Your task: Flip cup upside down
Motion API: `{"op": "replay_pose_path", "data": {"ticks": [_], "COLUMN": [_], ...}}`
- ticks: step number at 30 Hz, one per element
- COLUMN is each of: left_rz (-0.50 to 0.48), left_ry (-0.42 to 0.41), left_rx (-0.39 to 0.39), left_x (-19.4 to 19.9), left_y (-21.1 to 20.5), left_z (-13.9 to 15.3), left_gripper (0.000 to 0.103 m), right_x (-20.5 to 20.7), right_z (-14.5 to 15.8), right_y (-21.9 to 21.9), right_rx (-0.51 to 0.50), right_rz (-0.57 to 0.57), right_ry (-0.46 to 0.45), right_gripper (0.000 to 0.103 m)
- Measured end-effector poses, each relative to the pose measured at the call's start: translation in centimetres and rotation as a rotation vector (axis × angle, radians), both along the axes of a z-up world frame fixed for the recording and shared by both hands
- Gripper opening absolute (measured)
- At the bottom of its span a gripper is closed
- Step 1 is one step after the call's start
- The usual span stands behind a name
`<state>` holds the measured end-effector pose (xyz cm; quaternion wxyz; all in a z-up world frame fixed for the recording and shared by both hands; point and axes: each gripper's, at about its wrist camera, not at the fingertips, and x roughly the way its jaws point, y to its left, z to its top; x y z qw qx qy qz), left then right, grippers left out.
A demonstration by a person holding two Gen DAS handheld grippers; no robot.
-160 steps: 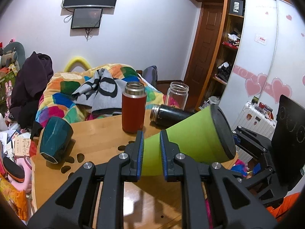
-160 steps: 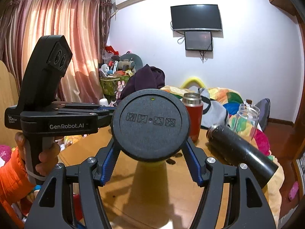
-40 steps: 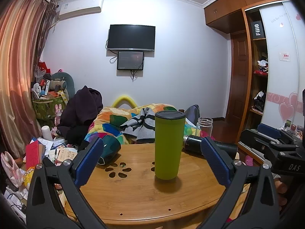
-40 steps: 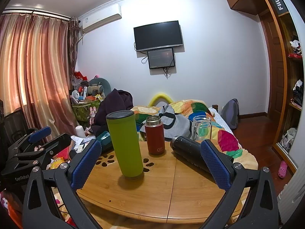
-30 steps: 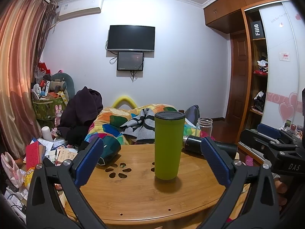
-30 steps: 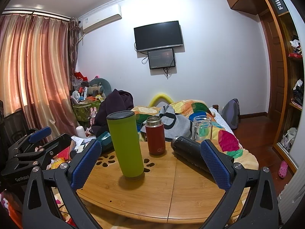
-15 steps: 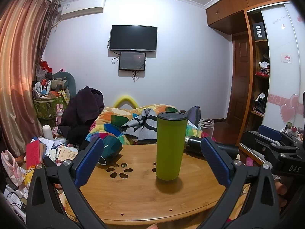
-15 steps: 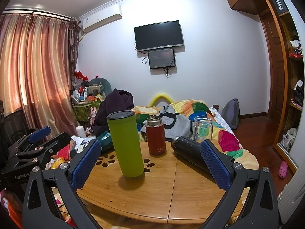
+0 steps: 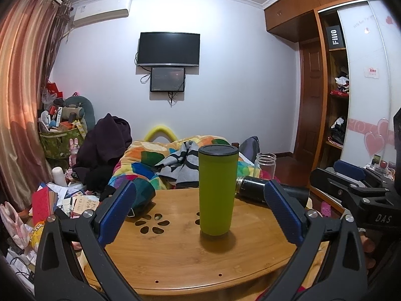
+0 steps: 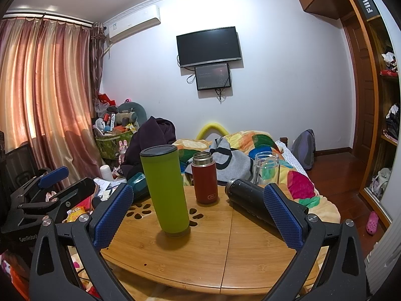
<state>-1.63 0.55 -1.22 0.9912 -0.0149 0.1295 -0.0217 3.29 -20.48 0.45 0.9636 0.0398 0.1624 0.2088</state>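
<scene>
A tall green cup (image 9: 217,190) stands on end on the round wooden table (image 9: 190,258), its dark flat base facing up. It also shows in the right wrist view (image 10: 165,190). My left gripper (image 9: 200,213) is open and empty, held back from the cup with the cup between its fingers in view. My right gripper (image 10: 198,215) is open and empty, back from the table edge, with the cup left of centre. Each gripper shows at the edge of the other's view.
A red flask (image 10: 204,178) stands behind the cup. A black flask (image 10: 253,200) lies on its side at the right. A glass jar (image 10: 266,168) stands behind it. A teal mug (image 9: 140,195) lies at the table's left edge. A bed and clutter lie beyond.
Five seconds ago both grippers held the green cup tilted in the air. Now it stands on the table and both grippers are open and drawn back. Little has moved over the last second.
</scene>
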Motion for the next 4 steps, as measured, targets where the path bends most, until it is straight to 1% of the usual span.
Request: {"op": "replay_pose_path", "data": {"ticks": [4], "left_rz": [-0.002], "left_ry": [-0.004], "left_rx": [-0.005], "left_x": [-0.14], "left_y": [-0.01], "left_z": [0.02], "left_gripper": [0.103], "right_x": [-0.01], "right_z": [-0.01], "right_y": [0.00], "right_rx": [-0.001], "right_rz": [0.000], "right_ry": [-0.001], "right_gripper": [0.103]}}
